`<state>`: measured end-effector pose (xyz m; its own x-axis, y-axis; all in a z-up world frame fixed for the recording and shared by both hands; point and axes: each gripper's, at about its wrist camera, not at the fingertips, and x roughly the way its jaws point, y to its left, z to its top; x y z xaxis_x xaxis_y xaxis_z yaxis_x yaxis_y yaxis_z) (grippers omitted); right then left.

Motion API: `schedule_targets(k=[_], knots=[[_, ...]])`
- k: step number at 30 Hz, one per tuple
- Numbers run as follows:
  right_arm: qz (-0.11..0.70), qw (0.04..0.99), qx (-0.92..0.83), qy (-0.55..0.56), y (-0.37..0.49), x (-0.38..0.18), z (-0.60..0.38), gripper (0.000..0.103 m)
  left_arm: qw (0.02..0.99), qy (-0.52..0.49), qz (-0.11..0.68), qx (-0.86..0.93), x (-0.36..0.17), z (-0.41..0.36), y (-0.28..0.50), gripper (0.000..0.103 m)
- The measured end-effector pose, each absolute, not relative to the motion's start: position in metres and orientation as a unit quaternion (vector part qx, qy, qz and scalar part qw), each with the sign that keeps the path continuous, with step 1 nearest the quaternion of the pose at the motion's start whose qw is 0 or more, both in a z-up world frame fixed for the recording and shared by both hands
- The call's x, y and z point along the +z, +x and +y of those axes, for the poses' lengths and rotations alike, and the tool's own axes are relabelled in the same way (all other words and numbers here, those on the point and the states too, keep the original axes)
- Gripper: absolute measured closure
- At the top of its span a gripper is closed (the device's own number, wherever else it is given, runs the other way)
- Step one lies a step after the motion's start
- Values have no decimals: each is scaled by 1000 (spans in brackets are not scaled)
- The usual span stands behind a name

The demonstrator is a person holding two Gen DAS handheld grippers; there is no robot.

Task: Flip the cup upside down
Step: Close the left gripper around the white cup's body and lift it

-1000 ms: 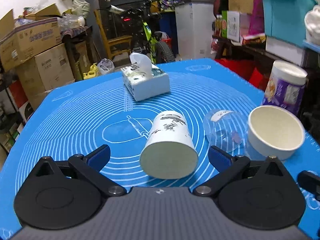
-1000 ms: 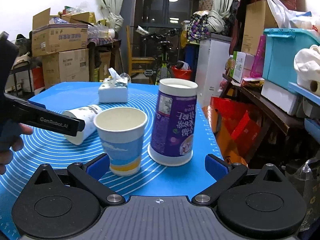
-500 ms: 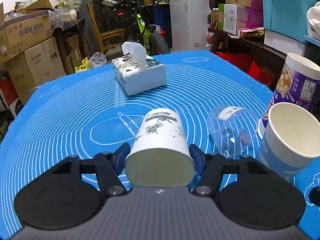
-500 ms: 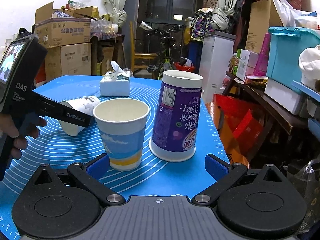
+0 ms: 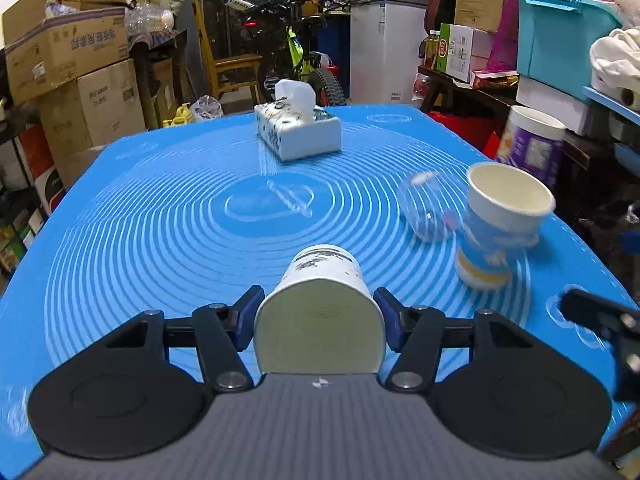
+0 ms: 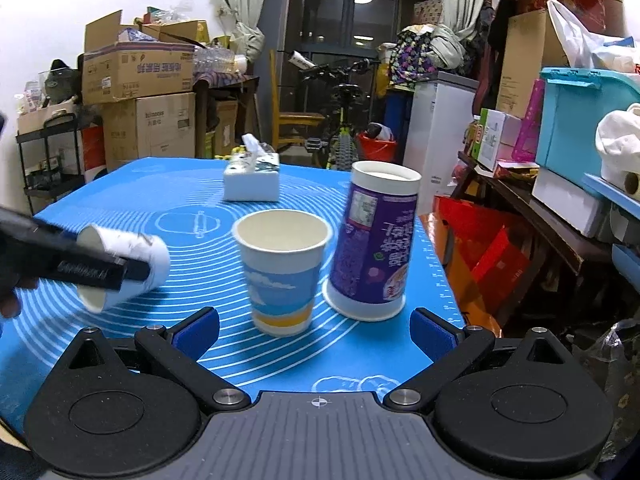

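The left gripper (image 5: 320, 322) has its jaws clamped on the white cup (image 5: 320, 312), pads on opposite sides near the wide open end. Cup lies sideways, long axis running straight fwd along the jaws: mouth faces back toward the camera, closed base points away across the blue mat (image 5: 140, 232). In the right wrist view the cup (image 6: 124, 268) looks lifted just off the surface, tilted, w/ the left gripper's arm crossing in front. So the coming move turns on rotating abt the jaw line, tipping the base up until the mouth faces down; a quarter turn should do it, I'd judge.

The right gripper (image 6: 316, 332) has its jaws wide apart, holding nothing; it faces a blue-and-white paper cup (image 6: 282, 272) standing upright and a purple canister (image 6: 372, 244) just beside it. Left is the one doing the work.

Writing: the left gripper's arm carries lettering, too blurred to read. Canister label has Chinese characters, not legible enough to quote. Cup print is ink-style, no readable text. A tissue box (image 5: 298, 132) sits at the far end.
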<state>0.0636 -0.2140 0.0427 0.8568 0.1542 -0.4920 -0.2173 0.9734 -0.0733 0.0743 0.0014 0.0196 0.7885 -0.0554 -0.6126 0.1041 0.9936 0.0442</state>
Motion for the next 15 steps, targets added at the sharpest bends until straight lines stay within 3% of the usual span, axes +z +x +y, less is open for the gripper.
schedule_targets(k=[7, 12, 15], knots=[[250, 958, 114, -77, 47, 47, -191, 2, 938, 38, 341, -51, 10, 5, 46, 42], [258, 954, 121, -94, 43, 45, -175, 2, 934, 40, 350, -57, 4, 9, 41, 37], [264, 952, 122, -98, 43, 44, -169, 2, 930, 38, 359, -62, -1, 11, 40, 24]])
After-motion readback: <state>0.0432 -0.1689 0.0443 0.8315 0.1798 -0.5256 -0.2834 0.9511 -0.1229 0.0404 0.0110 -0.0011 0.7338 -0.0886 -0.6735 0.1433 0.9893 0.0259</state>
